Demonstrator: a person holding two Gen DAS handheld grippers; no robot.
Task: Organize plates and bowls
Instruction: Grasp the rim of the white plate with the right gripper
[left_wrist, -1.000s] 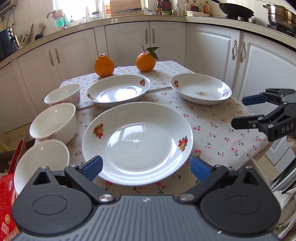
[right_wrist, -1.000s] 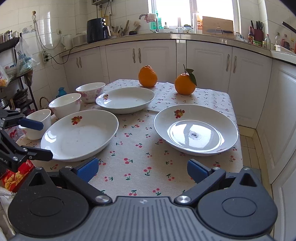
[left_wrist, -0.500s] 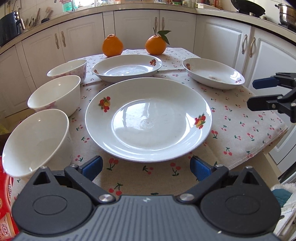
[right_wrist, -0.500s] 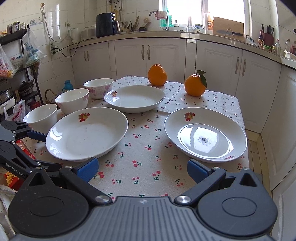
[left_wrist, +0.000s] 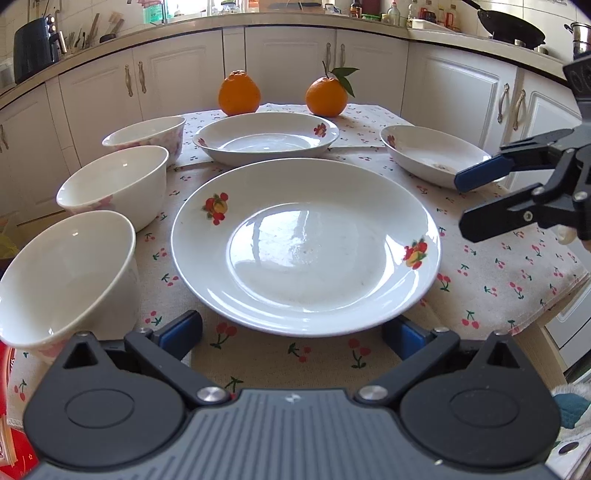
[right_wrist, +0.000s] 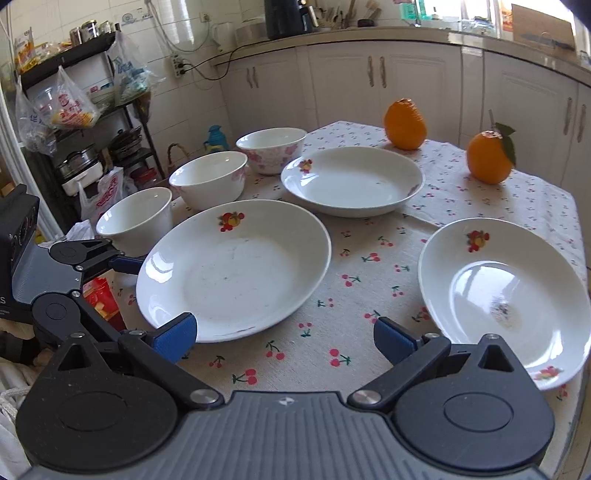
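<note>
Left wrist view: left gripper (left_wrist: 291, 328) has closed in low on big plate (left_wrist: 306, 243), jaws apart; right gripper (right_wrist: 284, 336) also apart. Grasp likely next.

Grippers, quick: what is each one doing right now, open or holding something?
Left gripper: open, empty, jaws astride the near rim of the big plate.
Right gripper: open, empty, over the tablecloth.

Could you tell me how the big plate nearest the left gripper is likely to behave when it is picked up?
The big plate looks like glazed ceramic, so probably rigid, breakable and slippery between the fingers. Its low rim lies close to the tablecloth, so getting underneath may be awkward. It is wide, so gripped at one edge it may droop.
</note>
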